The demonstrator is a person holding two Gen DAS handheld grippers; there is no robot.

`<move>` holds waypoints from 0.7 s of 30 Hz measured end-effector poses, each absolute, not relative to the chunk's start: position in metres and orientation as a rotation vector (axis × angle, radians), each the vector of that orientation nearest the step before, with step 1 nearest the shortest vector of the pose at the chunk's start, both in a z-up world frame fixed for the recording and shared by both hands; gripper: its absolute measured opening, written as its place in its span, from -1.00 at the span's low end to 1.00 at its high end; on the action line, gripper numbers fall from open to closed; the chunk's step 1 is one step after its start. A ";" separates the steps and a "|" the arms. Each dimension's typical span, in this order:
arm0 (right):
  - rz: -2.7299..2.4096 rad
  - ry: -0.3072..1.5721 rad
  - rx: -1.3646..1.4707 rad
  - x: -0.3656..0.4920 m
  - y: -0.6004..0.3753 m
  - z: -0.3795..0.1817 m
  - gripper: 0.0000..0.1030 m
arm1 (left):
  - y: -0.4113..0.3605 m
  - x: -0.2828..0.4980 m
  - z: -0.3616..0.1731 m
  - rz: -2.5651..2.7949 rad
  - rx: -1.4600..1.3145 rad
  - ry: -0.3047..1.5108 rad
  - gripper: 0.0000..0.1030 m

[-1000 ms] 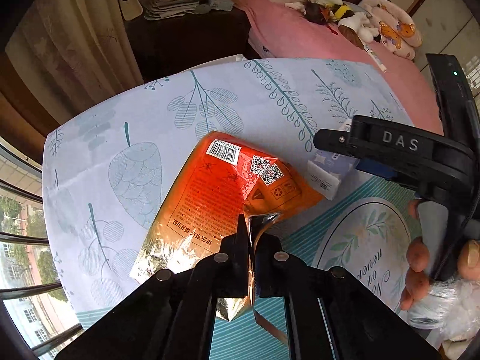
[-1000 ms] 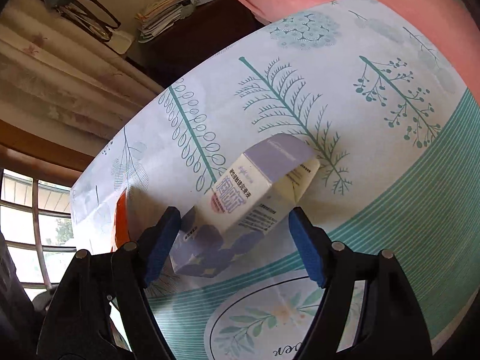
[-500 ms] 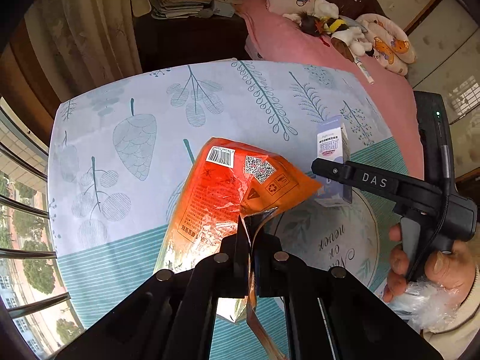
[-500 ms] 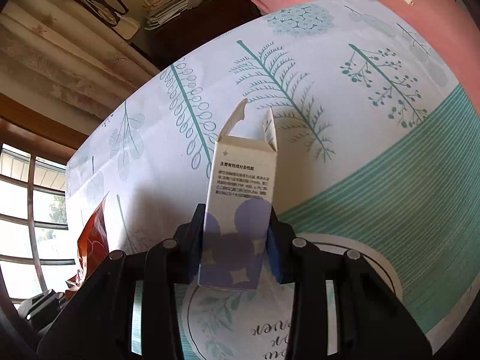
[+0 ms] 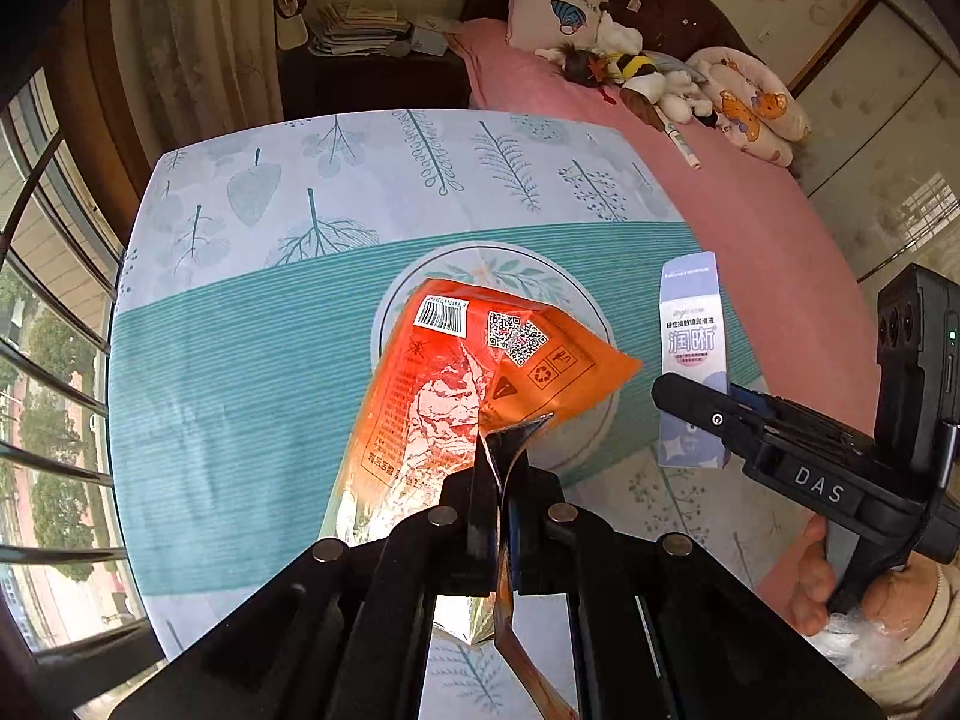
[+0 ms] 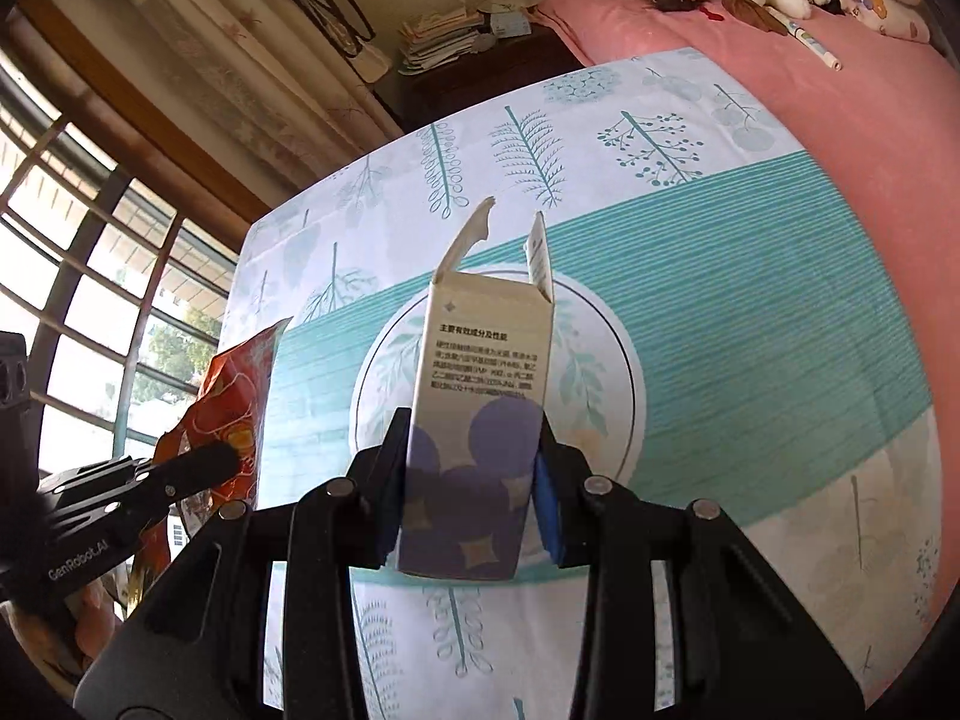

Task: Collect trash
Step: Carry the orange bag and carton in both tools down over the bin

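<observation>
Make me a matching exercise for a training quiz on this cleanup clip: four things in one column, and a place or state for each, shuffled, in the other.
Things:
1. orange snack bag
2. small carton
3. stuffed toys
4. stack of papers

Places or states:
A. lying on the pink bed
B. pinched in the left gripper
C. piled on the dark cabinet by the curtain
D. clamped upright in the right gripper, top flaps open

Pairs: 1-B, 2-D, 3-A, 4-C
</observation>
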State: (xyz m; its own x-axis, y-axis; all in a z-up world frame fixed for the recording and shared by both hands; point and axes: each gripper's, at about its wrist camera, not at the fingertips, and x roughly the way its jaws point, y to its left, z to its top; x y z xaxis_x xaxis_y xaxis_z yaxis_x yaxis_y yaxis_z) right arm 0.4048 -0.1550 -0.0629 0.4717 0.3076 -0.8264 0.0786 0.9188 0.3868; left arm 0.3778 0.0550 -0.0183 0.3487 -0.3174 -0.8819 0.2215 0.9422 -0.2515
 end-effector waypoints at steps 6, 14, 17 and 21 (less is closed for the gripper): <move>0.254 1.057 0.356 0.301 -0.177 -0.044 -0.37 | 0.019 0.272 -0.015 -0.292 -0.139 1.119 -0.96; 0.336 1.056 0.285 0.186 -0.211 -0.034 -0.37 | -0.017 0.154 -0.032 -0.243 -0.177 1.129 -0.96; 0.345 1.071 0.263 0.152 -0.219 -0.038 -0.37 | -0.027 0.123 -0.043 -0.233 -0.152 1.159 -0.96; 0.349 1.094 0.250 0.114 -0.224 -0.048 -0.37 | -0.035 0.086 -0.057 -0.246 -0.115 1.197 -0.96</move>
State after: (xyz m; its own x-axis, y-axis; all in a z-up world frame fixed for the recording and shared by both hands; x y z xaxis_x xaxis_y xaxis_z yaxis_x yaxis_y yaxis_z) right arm 0.1135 -0.2240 -0.0484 0.4132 0.3956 -0.8203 -0.1522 0.9181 0.3661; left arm 0.0856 -0.0351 -0.0569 0.3427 -0.2498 -0.9056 0.1282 0.9674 -0.2183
